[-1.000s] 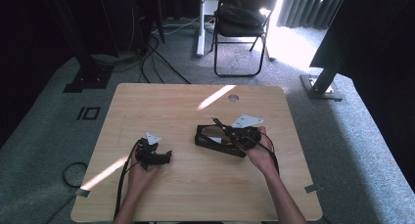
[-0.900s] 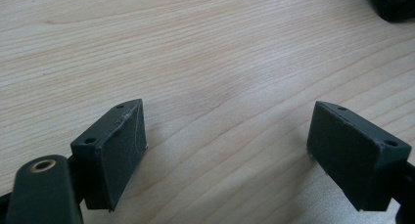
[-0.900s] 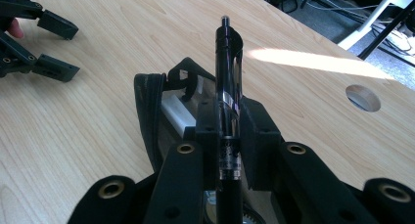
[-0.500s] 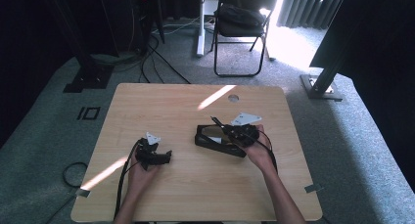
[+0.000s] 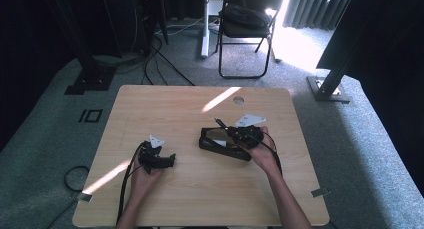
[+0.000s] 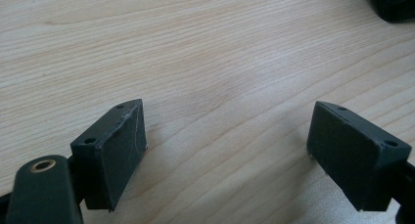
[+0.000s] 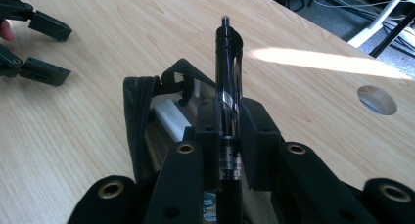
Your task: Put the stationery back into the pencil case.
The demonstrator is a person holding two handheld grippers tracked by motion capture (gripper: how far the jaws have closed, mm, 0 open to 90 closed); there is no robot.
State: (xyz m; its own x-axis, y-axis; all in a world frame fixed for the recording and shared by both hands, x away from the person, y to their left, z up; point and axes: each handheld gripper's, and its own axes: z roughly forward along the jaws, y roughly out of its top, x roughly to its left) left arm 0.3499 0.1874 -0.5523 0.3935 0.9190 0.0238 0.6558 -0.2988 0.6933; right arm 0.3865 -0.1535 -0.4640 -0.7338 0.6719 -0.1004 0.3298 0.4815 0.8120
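Observation:
My right gripper (image 7: 230,121) is shut on a black pen (image 7: 229,87), which sticks out ahead between the jaws. Under it lies an open black pencil case (image 7: 142,106) with a white item (image 7: 171,119) inside. In the high view the right gripper (image 5: 231,132) hangs over the case (image 5: 220,145) at the table's middle right, the pen (image 5: 222,125) pointing away to the left. My left gripper (image 6: 227,150) rests open on the wood with nothing between its pads (image 6: 117,150). From above, the left gripper (image 5: 170,160) sits left of the case.
The wooden table (image 5: 190,109) has a round cable hole (image 5: 238,100) near its far edge and a sunlit streak. A folding chair (image 5: 245,19) and cables stand on the carpet beyond it. The left gripper (image 7: 44,48) shows at the upper left of the right gripper view.
The right gripper with the pen has shifted very slightly over the case. The left gripper has stayed put.

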